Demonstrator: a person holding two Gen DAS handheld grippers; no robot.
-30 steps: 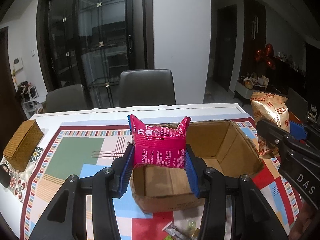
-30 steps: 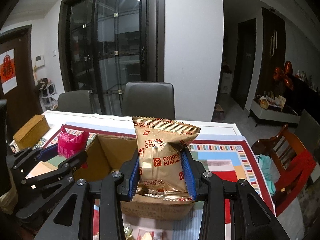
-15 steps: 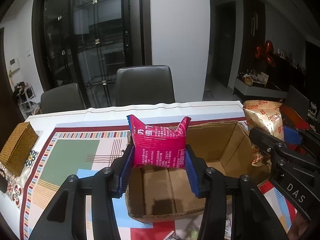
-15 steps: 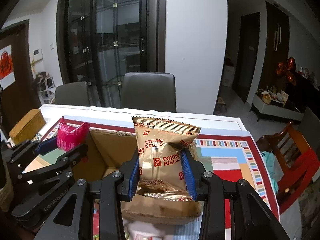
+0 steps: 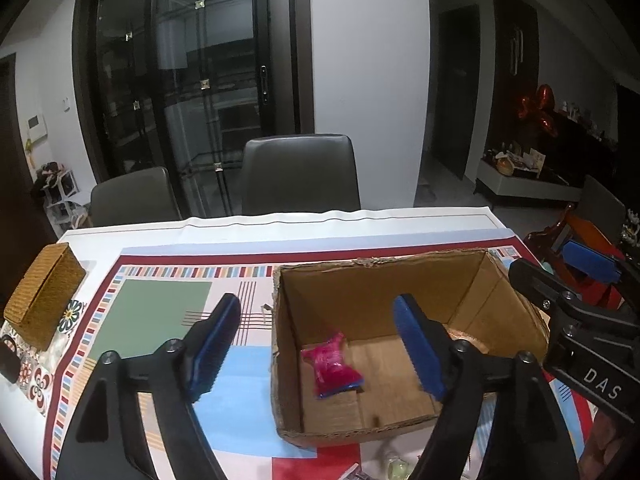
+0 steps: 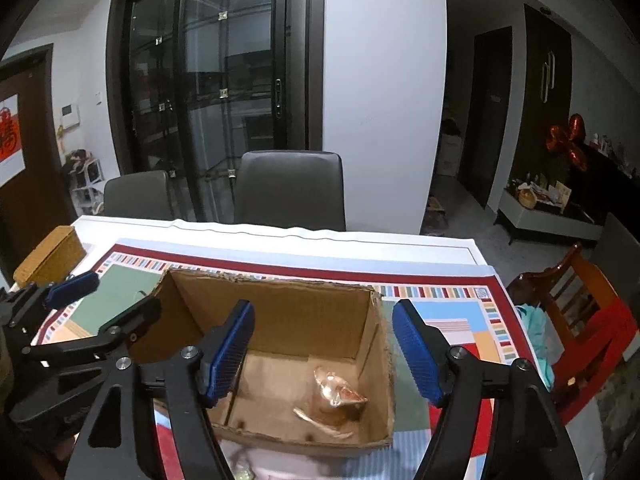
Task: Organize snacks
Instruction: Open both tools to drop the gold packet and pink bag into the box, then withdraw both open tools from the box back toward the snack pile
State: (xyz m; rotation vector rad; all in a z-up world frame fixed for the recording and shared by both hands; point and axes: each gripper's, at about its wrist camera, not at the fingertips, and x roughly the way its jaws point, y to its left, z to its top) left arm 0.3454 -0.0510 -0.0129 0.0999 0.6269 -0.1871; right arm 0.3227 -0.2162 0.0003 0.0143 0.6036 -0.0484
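Observation:
An open cardboard box [image 5: 360, 276] [image 6: 280, 304] stands on the patterned tablecloth. A pink snack packet [image 5: 332, 366] lies on the box floor at its left. A gold biscuit packet [image 6: 334, 398] lies on the floor at the box's right. My left gripper [image 5: 318, 350] hangs over the box's left wall, its jaws opening with nothing between the blue pads. My right gripper [image 6: 324, 354] hovers above the box's right half, jaws also opening and empty. Each gripper shows at the edge of the other's view.
A woven box [image 5: 42, 294] sits at the table's left edge. Small wrapped snacks [image 5: 394, 466] lie in front of the cardboard box. Two dark chairs [image 5: 300, 174] stand behind the table. A red wooden chair [image 6: 580, 320] is at the right.
Both grippers went from shut on a packet to open. The pink packet and the gold biscuit packet dropped out of the jaws and now lie inside the box.

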